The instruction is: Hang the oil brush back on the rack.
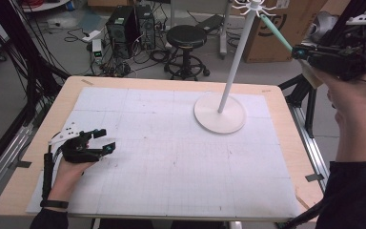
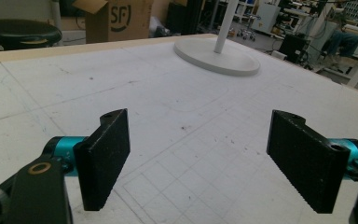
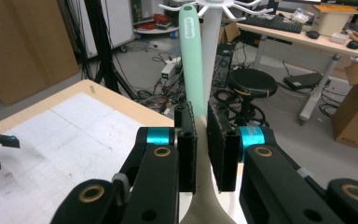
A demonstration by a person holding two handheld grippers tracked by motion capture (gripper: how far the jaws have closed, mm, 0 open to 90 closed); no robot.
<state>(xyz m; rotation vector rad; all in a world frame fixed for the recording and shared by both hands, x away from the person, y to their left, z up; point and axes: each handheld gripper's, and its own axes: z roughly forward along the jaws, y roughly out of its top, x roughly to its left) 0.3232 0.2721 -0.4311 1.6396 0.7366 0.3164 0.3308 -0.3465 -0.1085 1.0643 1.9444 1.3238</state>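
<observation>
Right claw (image 3: 202, 154) on mint utensil (image 3: 190, 60)

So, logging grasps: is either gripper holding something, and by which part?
The right gripper clamps a mint-handled utensil where handle meets its pale lower part; the left gripper is open, empty.
</observation>
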